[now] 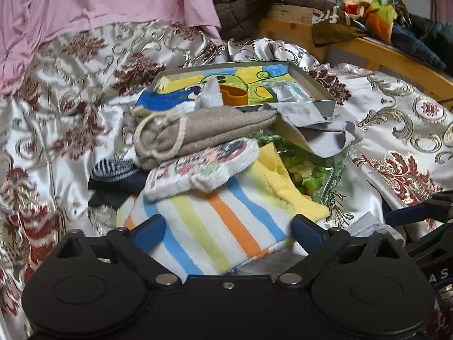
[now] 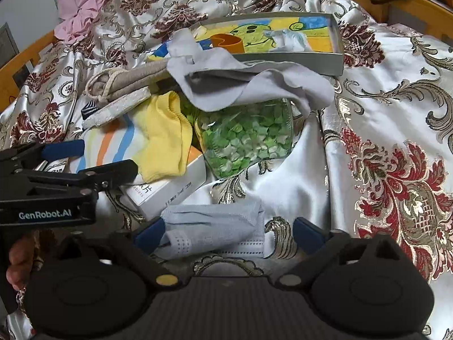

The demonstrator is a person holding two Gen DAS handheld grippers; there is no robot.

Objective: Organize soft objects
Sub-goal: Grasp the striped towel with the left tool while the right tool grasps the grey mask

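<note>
On the bed, over a shiny flowered cover [image 2: 382, 90], a pile of soft things is seen. A striped towel [image 1: 215, 226] lies at the bottom of the pile, and the left tool [image 1: 228, 226] is held over its near edge with the jaws wide apart; nothing is gripped. A yellow cloth [image 2: 164, 136], a small patterned towel [image 1: 198, 167] and a folded beige cloth [image 1: 203, 130] with a cord are stacked on or beside it. A grey cloth [image 2: 249, 87] is draped over a clear jar of green bits [image 2: 246, 138].

The right tool [image 2: 228, 233] is also open, and a pale blue face mask [image 2: 215, 226] lies between its fingers, against the left pad but not clamped.

The mask is judged to be very light and limp; it should be taken at a folded edge, where more layers are pinched. The towels are thicker and will sag, so a grip on a corner or hem is advised. The jar is probably hard and breakable, so cloth should not be dragged across it.

The satin cover looks slippery and wrinkled. Behind the pile a shallow box [image 2: 337, 59] with a colourful picture is set, then pink fabric [image 1: 99, 8] and a wooden bed frame [image 1: 368, 48].
</note>
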